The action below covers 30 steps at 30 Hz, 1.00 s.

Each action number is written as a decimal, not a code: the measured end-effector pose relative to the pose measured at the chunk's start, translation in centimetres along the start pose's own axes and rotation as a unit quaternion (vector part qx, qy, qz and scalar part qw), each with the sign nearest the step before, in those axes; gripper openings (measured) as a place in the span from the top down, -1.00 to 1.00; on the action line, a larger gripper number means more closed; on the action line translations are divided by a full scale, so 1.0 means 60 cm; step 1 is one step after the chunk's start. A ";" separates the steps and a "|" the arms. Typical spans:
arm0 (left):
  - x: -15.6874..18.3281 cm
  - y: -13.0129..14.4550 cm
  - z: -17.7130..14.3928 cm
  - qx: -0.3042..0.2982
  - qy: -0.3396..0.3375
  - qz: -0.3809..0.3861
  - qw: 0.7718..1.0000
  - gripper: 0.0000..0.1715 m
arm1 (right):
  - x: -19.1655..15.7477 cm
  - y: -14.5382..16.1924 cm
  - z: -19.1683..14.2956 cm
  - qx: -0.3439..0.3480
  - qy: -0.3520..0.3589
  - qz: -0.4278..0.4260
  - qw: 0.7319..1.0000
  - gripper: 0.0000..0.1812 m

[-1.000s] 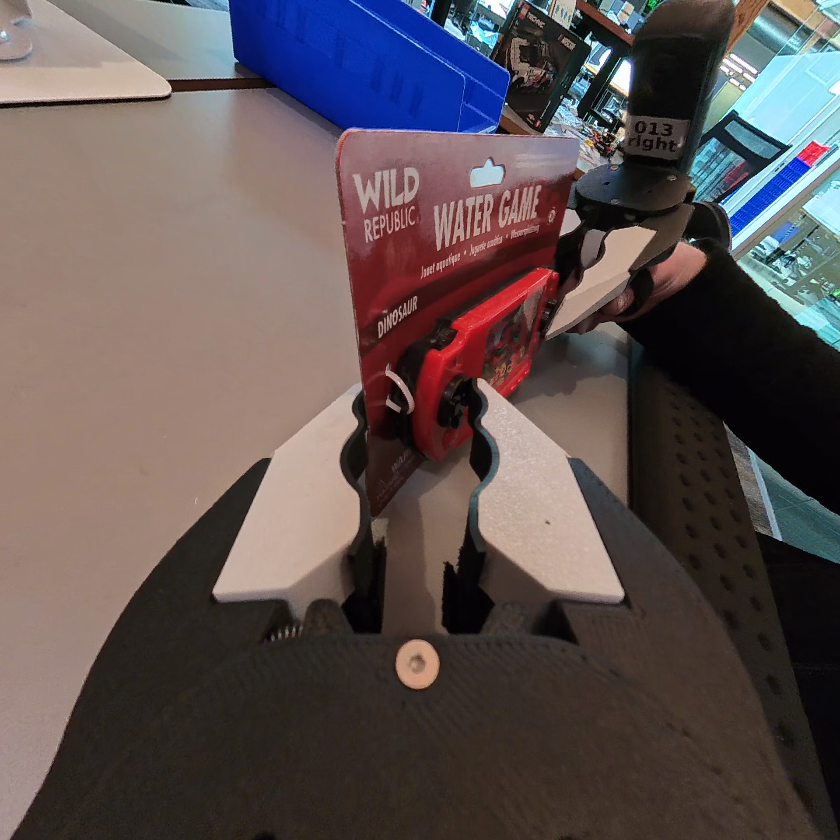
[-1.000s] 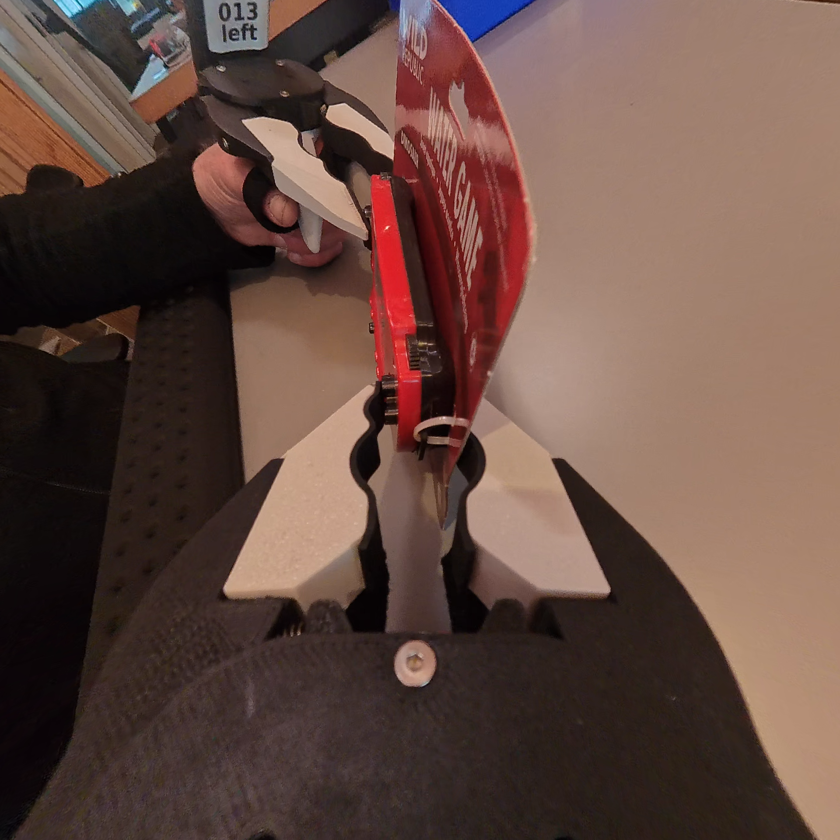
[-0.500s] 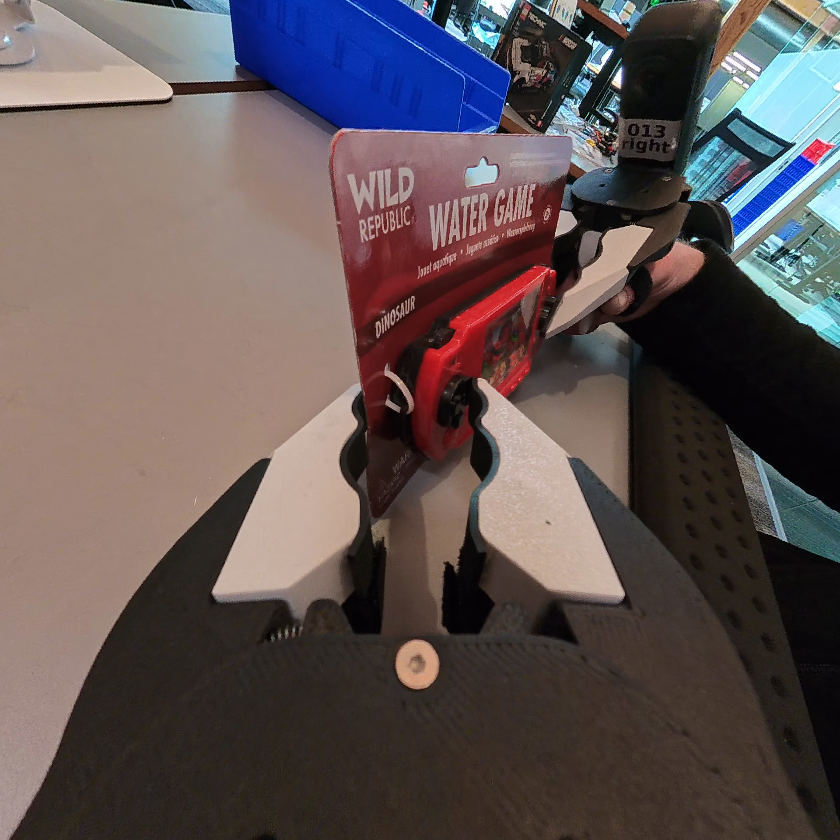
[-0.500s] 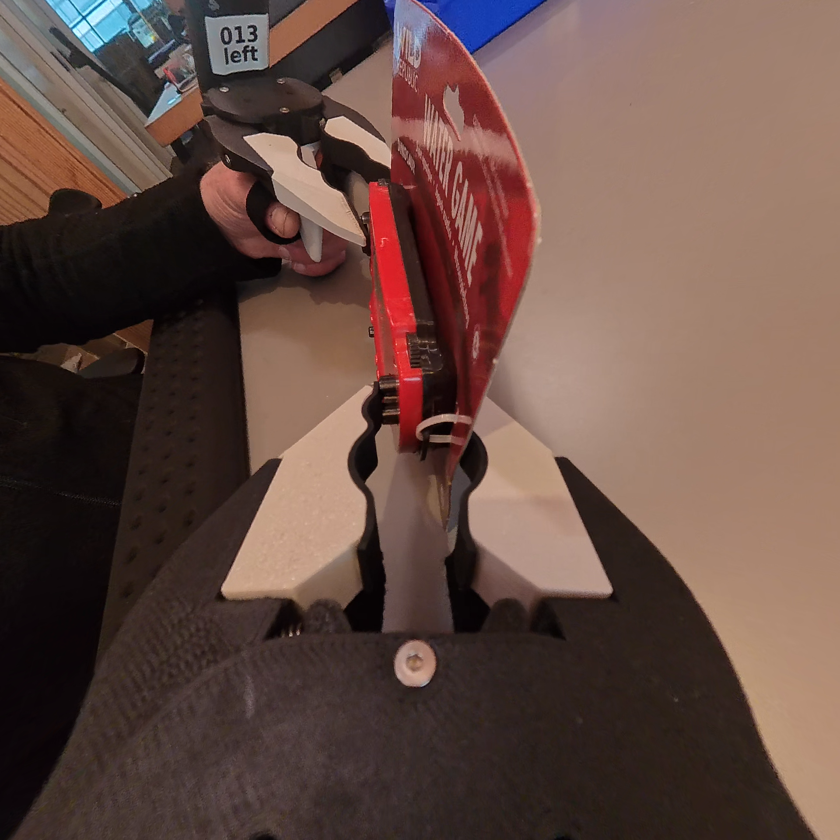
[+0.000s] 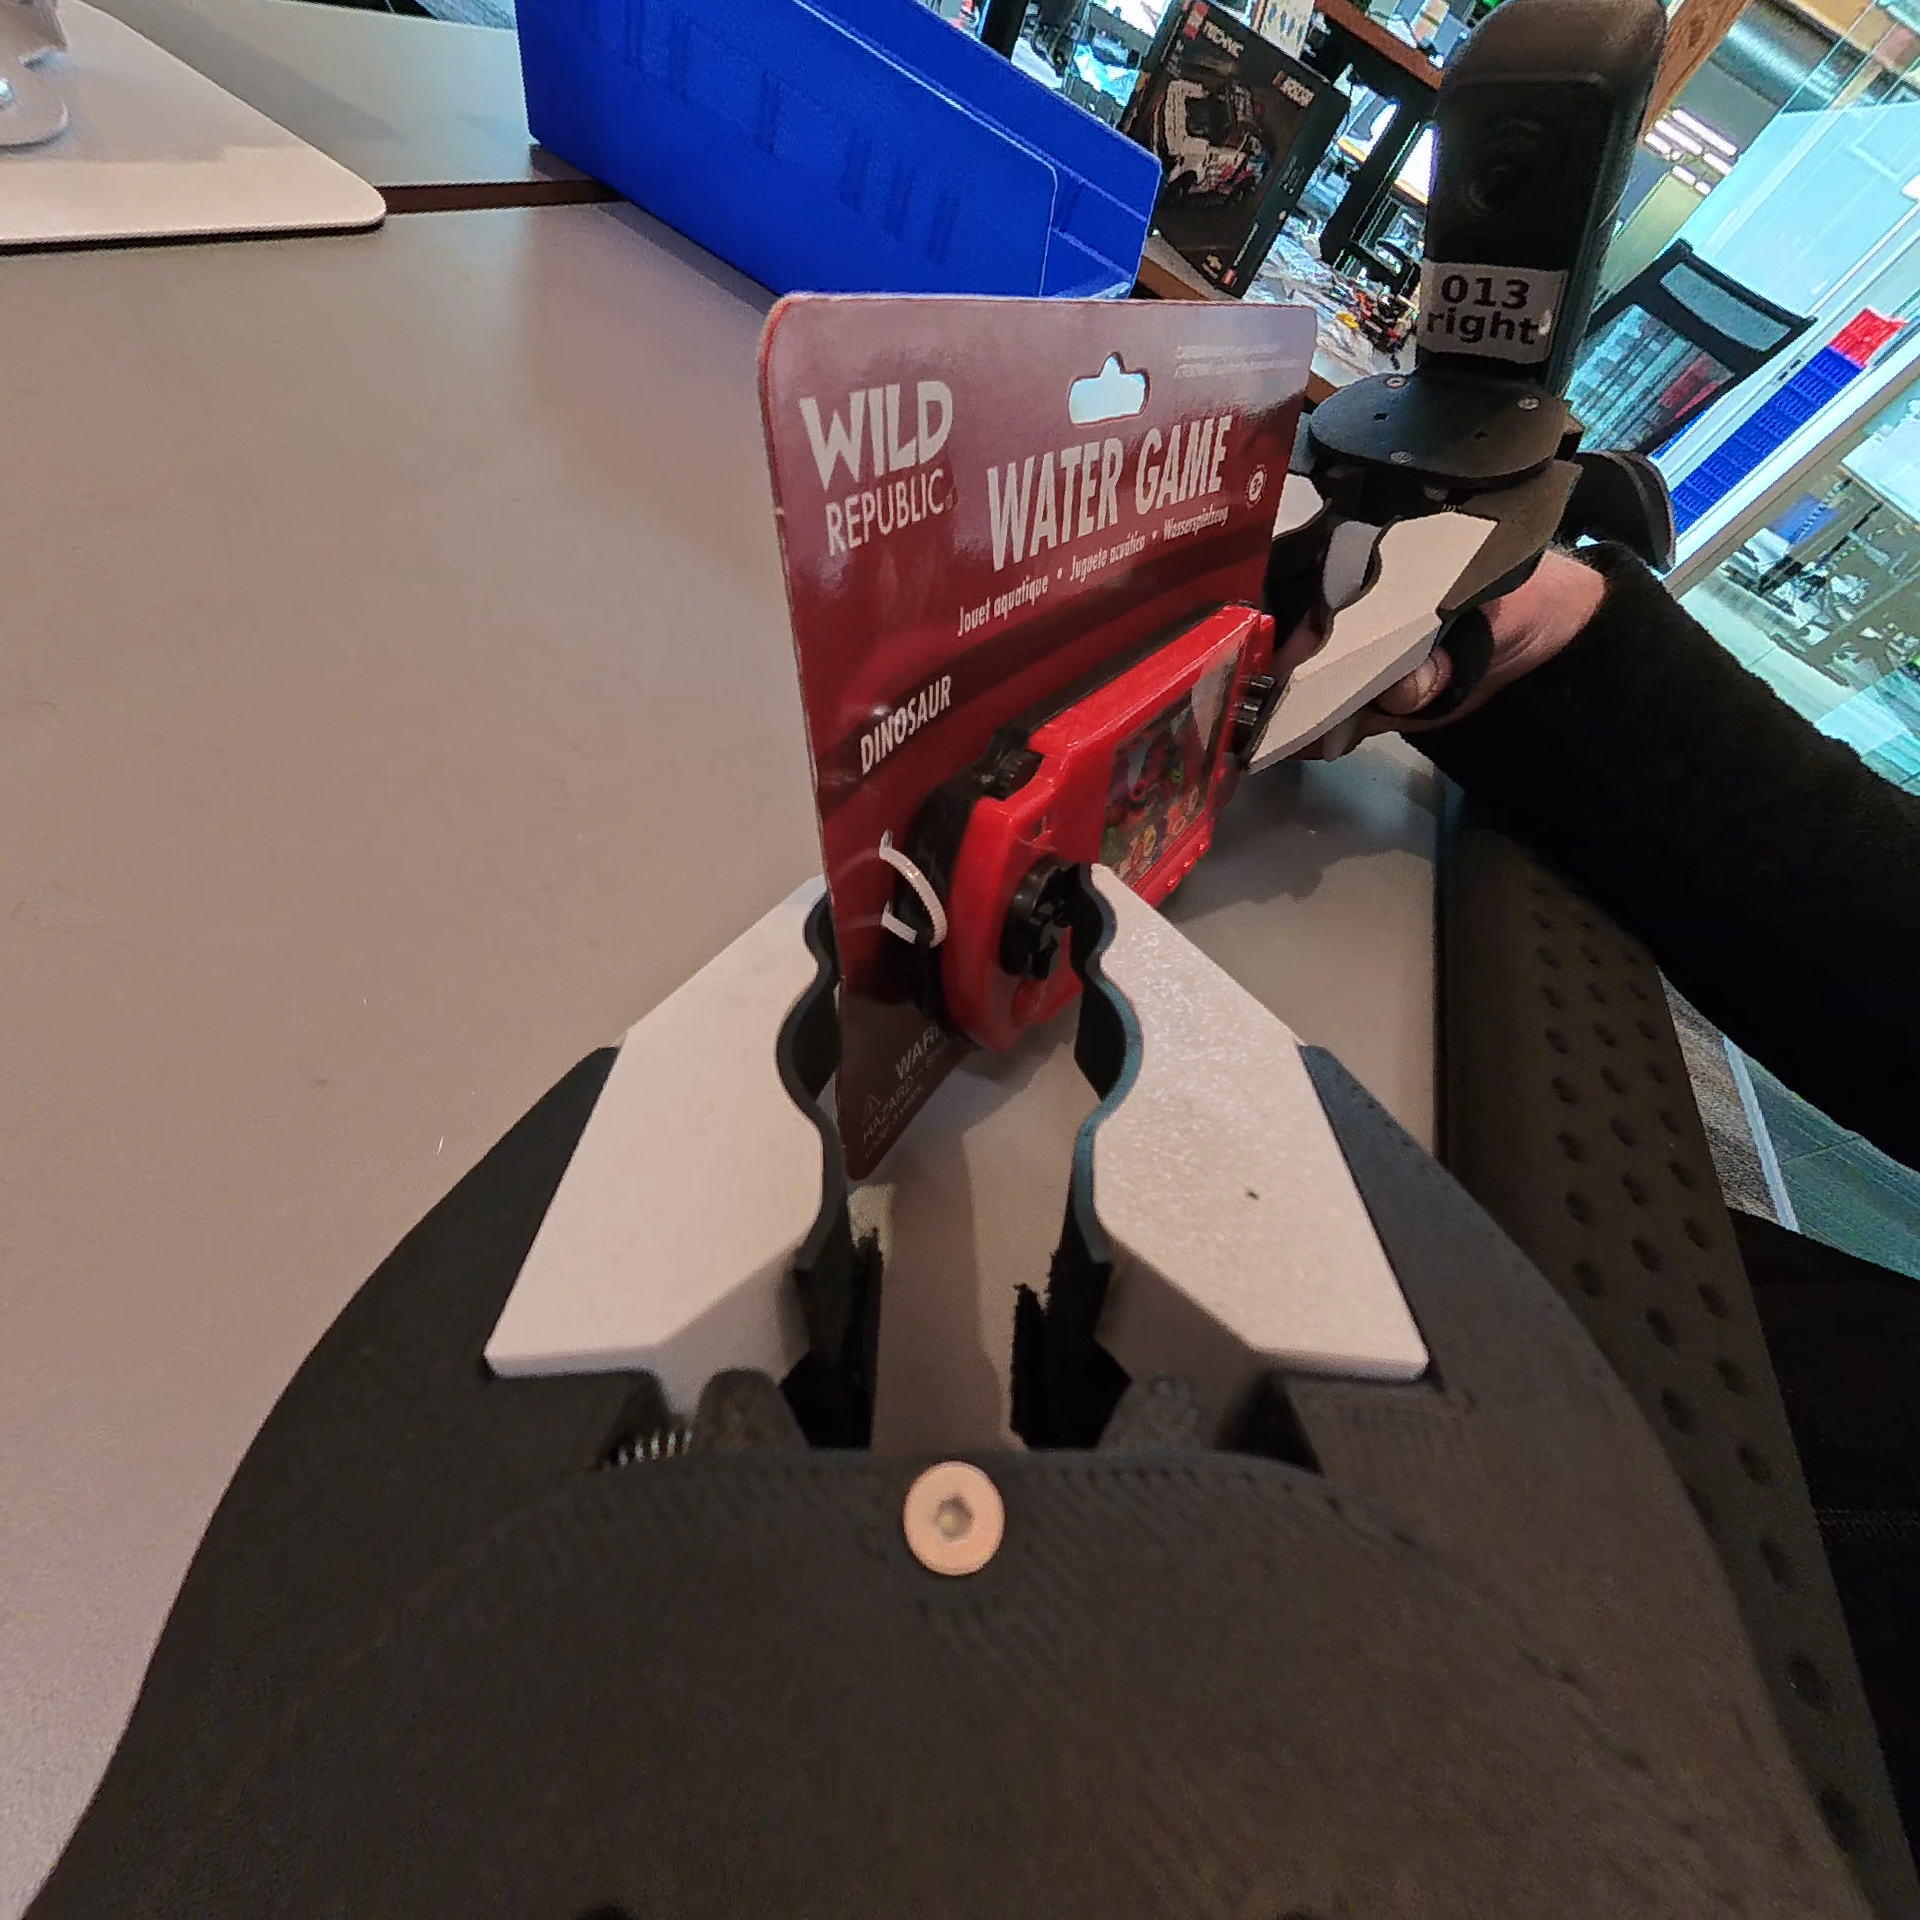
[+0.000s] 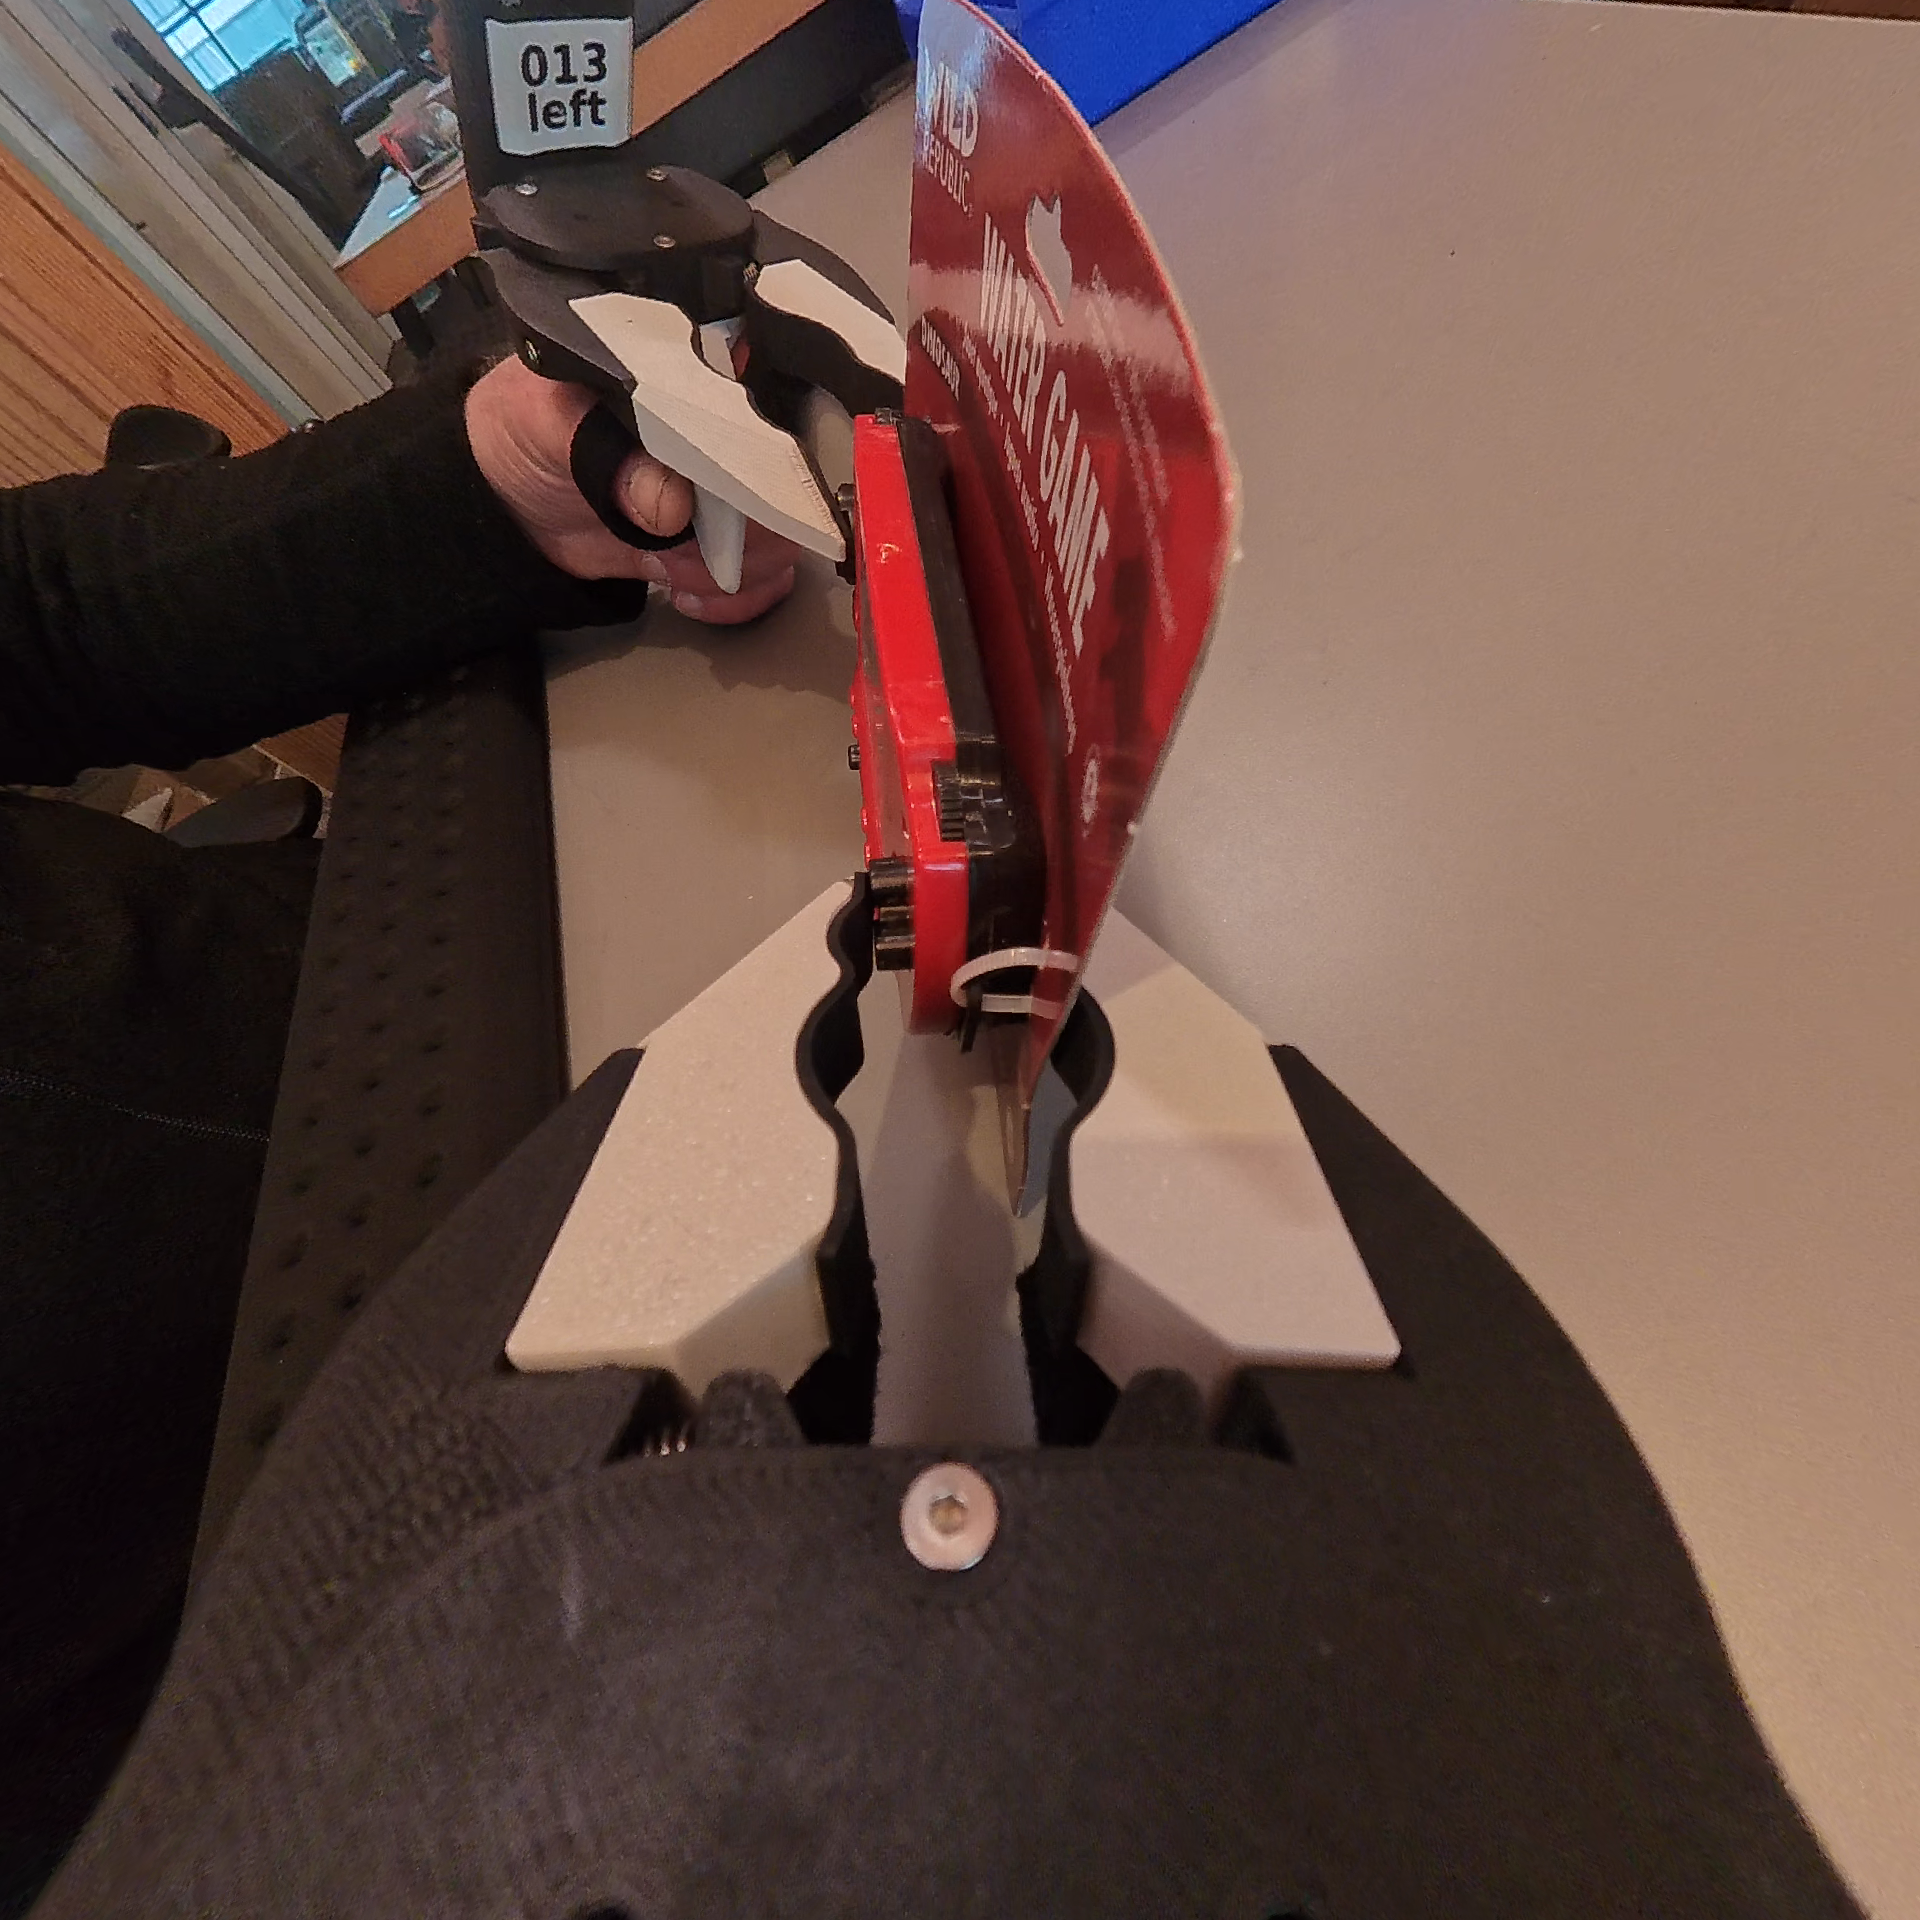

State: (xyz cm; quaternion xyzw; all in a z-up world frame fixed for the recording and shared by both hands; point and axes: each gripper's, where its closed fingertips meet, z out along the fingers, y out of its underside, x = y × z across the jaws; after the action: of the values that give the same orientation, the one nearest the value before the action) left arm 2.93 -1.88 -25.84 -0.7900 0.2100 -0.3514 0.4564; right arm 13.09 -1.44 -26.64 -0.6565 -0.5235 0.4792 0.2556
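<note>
A red toy game point(image 5: 1101, 821) tied by a white cable tie point(image 5: 909, 902) to a dark red card point(image 5: 1029, 540) stands upright on its edge above the grey worktop point(image 5: 364, 675), held at both ends. The left gripper point(image 5: 951, 935) has its white fingers point(image 5: 707, 1122) clamped on the near end of the toy and card: one finger presses the back of the card, the other the toy's front by its black knob. The right gripper point(image 6: 966, 977) is closed on the opposite end in the same way, one finger against the toy's red front edge, the other behind the card, whose lower corner dips into the gap between them. From the right wrist view the card bows away from the toy towards its top.

Each gripper is held by a hand point(image 6: 561, 488) in a black sleeve point(image 6: 239, 582). Behind the card, at the worktop's far side, stands a blue bin point(image 5: 831, 135). A pale mat point(image 5: 187, 177) lies far left of the card. A black perforated pad point(image 5: 1579, 1091) runs along the worktop's edge, right of the toy in the left wrist view.
</note>
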 end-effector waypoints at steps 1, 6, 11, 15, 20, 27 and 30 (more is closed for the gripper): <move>0.000 0.000 0.000 0.000 0.000 0.000 1.000 0.52 | 0.000 0.000 0.000 0.001 0.000 0.001 1.000 0.66; 0.001 0.001 0.000 0.000 -0.002 0.004 1.000 0.52 | -0.001 -0.003 -0.006 0.011 -0.008 0.013 1.000 0.63; 0.002 0.001 -0.001 0.001 -0.002 0.005 1.000 0.52 | 0.004 -0.016 -0.022 0.047 -0.017 0.041 0.998 0.66; 0.001 0.000 -0.001 0.001 -0.003 0.004 1.000 0.52 | 0.003 -0.018 -0.021 0.052 -0.024 0.048 0.997 0.70; 0.001 0.001 -0.001 0.001 -0.005 0.004 1.000 0.52 | 0.002 -0.019 -0.020 0.047 -0.023 0.045 0.998 0.74; 0.001 0.001 -0.001 0.001 -0.007 0.006 1.000 0.52 | 0.004 -0.020 -0.020 0.045 -0.016 0.040 0.998 0.75; 0.000 0.001 -0.002 0.001 -0.009 0.006 1.000 0.52 | 0.008 -0.021 -0.020 0.052 -0.012 0.046 0.998 0.71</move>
State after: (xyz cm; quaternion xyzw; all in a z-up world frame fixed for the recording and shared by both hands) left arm 2.85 -1.98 -25.85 -0.7913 0.2100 -0.3422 0.4612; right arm 13.59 -0.40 -25.25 -0.6602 -0.4702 0.5244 0.2609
